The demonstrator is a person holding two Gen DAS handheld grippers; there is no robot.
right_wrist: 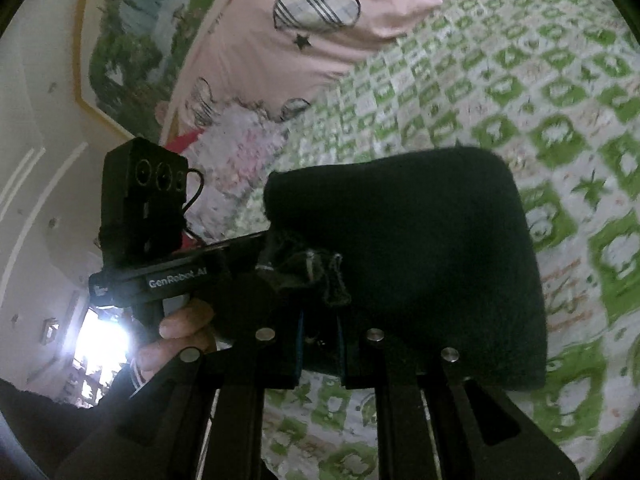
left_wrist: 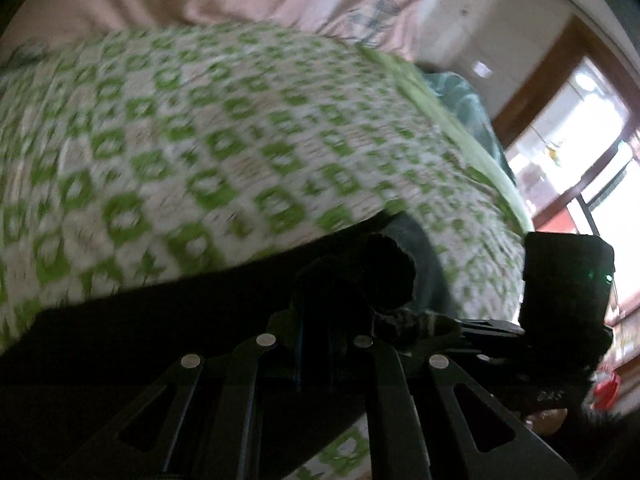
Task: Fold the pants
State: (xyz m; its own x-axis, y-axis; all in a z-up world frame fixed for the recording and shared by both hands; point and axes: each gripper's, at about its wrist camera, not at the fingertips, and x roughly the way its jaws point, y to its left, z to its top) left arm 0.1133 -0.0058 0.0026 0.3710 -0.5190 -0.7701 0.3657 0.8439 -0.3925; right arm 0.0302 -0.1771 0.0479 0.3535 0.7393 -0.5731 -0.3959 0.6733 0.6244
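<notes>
l gripper (left_wrist: 340, 280): jaws closed tight on a fold of the pants (left_wrist: 160, 320). dark cloth bunches right at the fingertips and spreads out to the left as a wide black band across the lower part of the l wrist view, over the bedspread (left_wrist: 200, 140). view is smeared, so fine detail of the pinch is hard to read.

r gripper (right_wrist: 320, 312): jaws nearly closed, narrow gap, pinching an edge of the pants (right_wrist: 420, 260). a crumpled bit of cloth w/ a pale seam sits between the blue-edged fingers (right_wrist: 299, 344). rest of the cloth hangs fwd and to the right of the jaws as a folded, rounded black slab, covering most of the centre of the r wrist view. its lower edge lies just above the r-side linkage.

both grippers hold the same garment, close together: the other gripper's camera box (right_wrist: 142, 200) shows just left of the r jaws, w/ a hand (right_wrist: 176, 340) wrapped around the handle below it. in the l view a black box (left_wrist: 566, 280) sits just right of the l jaws.

under it all: green-and-white patterned bedspread (right_wrist: 520, 100). pink sheet (right_wrist: 260, 40) w/ heart prints lies beyond, touching the bedspread's far edge. bright window (left_wrist: 580, 140) at right of l view.
</notes>
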